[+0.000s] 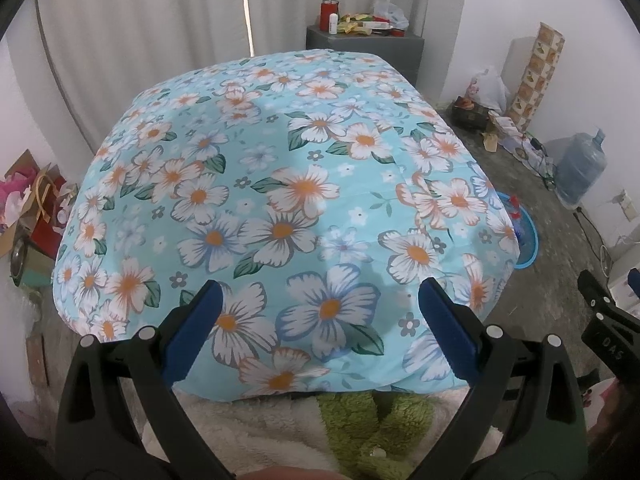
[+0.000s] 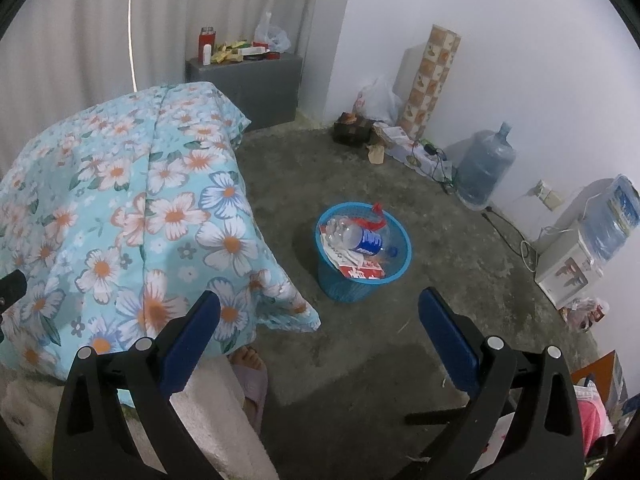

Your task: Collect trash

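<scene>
A blue mesh waste basket (image 2: 394, 276) stands on the concrete floor right of the table. It holds a clear plastic bottle with a blue label (image 2: 362, 238), a red-and-white carton (image 2: 362, 270) and other scraps. Its rim shows in the left wrist view (image 1: 528, 240) behind the cloth's edge. My right gripper (image 2: 318, 306) is open and empty, above the floor in front of the basket. My left gripper (image 1: 318, 294) is open and empty over the near part of the flowered blue tablecloth (image 1: 280, 184).
A grey cabinet (image 2: 256, 80) with a red flask and packets stands at the back. Along the right wall are a water jug (image 2: 482, 168), a dispenser (image 2: 568, 272), cables, bags and boxes. A foot in a slipper (image 2: 250, 376) is by the table corner. Paper bags (image 1: 32, 208) sit left.
</scene>
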### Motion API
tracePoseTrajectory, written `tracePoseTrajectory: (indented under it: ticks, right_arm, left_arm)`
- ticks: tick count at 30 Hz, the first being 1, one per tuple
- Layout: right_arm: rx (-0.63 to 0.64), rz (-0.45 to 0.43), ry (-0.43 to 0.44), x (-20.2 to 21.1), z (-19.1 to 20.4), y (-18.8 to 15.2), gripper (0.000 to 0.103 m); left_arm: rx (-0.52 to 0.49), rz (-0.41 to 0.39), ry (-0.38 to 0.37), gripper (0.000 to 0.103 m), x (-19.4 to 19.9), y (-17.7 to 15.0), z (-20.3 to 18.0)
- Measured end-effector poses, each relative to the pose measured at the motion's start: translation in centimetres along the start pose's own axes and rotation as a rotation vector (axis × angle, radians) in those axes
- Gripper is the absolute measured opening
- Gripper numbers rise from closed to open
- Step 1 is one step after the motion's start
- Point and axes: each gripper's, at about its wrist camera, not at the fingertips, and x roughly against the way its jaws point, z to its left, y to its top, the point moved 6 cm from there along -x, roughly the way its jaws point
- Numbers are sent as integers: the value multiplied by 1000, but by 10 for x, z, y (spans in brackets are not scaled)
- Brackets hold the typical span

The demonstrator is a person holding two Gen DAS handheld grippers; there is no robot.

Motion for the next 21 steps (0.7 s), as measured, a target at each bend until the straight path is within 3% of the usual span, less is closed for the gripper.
tracePoseTrajectory:
  ticks: [21]
  right_arm:
    - [19,4,15,0,10,-1,96]
  left_arm:
    - [3,1,3,94,-1,-1,4]
